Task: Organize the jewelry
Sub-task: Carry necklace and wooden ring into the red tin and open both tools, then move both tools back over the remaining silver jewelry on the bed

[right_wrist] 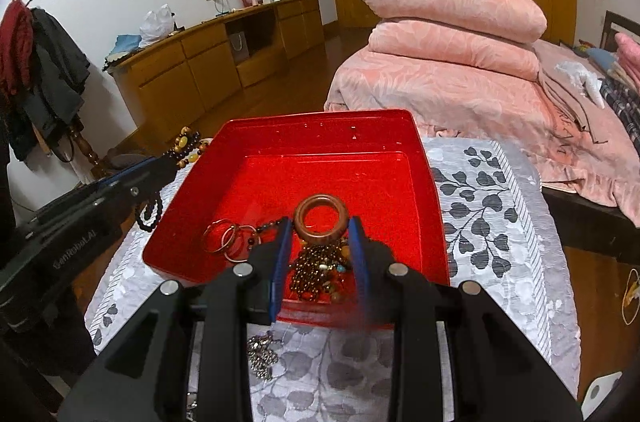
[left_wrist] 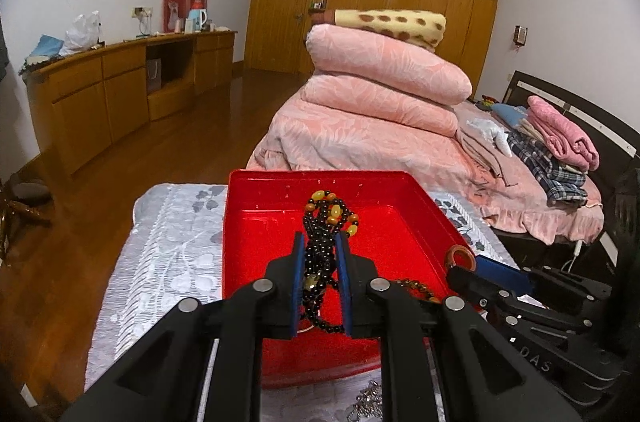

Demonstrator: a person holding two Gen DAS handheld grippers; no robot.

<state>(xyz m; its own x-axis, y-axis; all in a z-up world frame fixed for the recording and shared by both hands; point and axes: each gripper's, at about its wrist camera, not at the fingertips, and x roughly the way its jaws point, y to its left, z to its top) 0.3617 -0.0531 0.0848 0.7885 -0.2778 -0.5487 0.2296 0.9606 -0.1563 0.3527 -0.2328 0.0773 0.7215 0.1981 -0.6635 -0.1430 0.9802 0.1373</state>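
Observation:
A red tray (left_wrist: pixel 280 214) stands on a grey leaf-patterned cloth (left_wrist: pixel 168 262). My left gripper (left_wrist: pixel 322 242) is shut on a black bead necklace (left_wrist: pixel 320 254) with amber beads, held above the tray's near-left side; it also shows in the right wrist view (right_wrist: pixel 188 146). My right gripper (right_wrist: pixel 320 226) holds a brown wooden ring (right_wrist: pixel 322 218) with a tangle of brown beads (right_wrist: pixel 316 270) hanging from it, over the tray (right_wrist: pixel 424 222). Thin metal rings (right_wrist: pixel 224 240) lie in the tray. A silver ball chain (right_wrist: pixel 262 354) lies on the cloth (right_wrist: pixel 480 222) in front of the tray.
A bed with pink folded quilts (left_wrist: pixel 380 90) and folded clothes (left_wrist: pixel 560 150) stands behind the table. A wooden sideboard (left_wrist: pixel 120 90) lines the left wall. A coat rack with dark clothes (right_wrist: pixel 44 74) stands at the left. Wooden floor lies between.

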